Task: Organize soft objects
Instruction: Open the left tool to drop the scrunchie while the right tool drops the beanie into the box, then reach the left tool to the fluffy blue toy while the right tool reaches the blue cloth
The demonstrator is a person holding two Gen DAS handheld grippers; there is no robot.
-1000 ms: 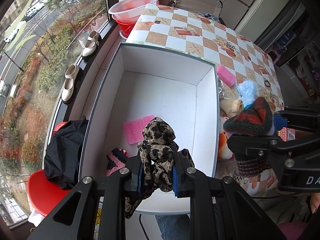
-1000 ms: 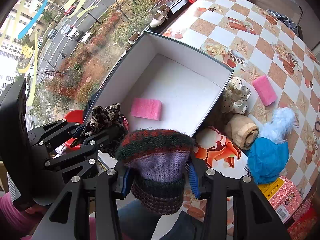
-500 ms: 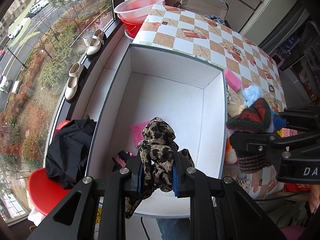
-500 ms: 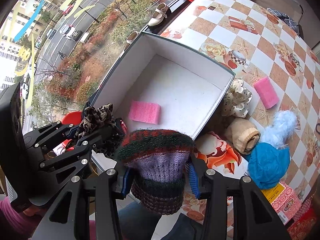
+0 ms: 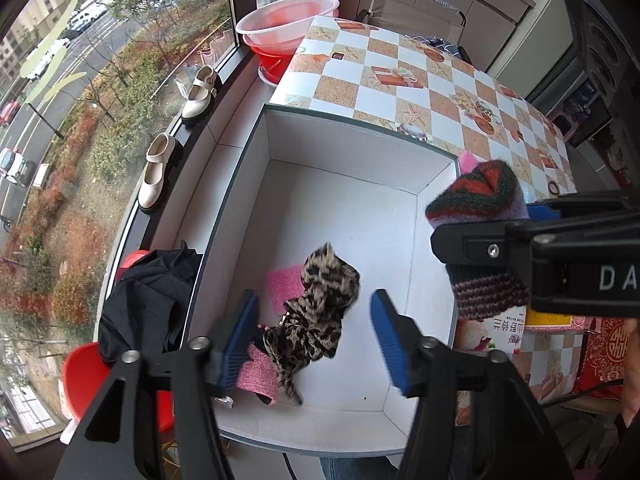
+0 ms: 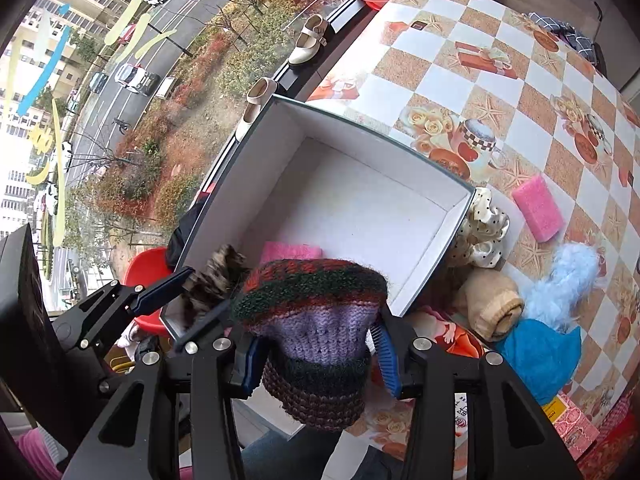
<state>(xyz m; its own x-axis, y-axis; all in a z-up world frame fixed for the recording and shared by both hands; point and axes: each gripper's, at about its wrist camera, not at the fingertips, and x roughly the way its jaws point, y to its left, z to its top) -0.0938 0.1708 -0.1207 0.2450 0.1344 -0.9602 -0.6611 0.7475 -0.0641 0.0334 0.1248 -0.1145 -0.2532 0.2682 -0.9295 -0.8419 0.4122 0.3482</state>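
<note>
Inside white box (image 5: 348,216), crumpled leopard-print cloth (image 5: 320,304) overlaps flat pink sponge (image 5: 285,285).

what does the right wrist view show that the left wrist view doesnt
Only the right wrist view shows the soft things waiting on the table: the polka-dot scrunchie, beige roll, pale blue fluff and blue cloth.

Only the left wrist view shows the black garment beside the box, and the leopard cloth lying free between the left gripper jaws, which have just been opening.

Both show the white box, the pink sponge inside it and the knitted hat clamped in the right gripper.
</note>
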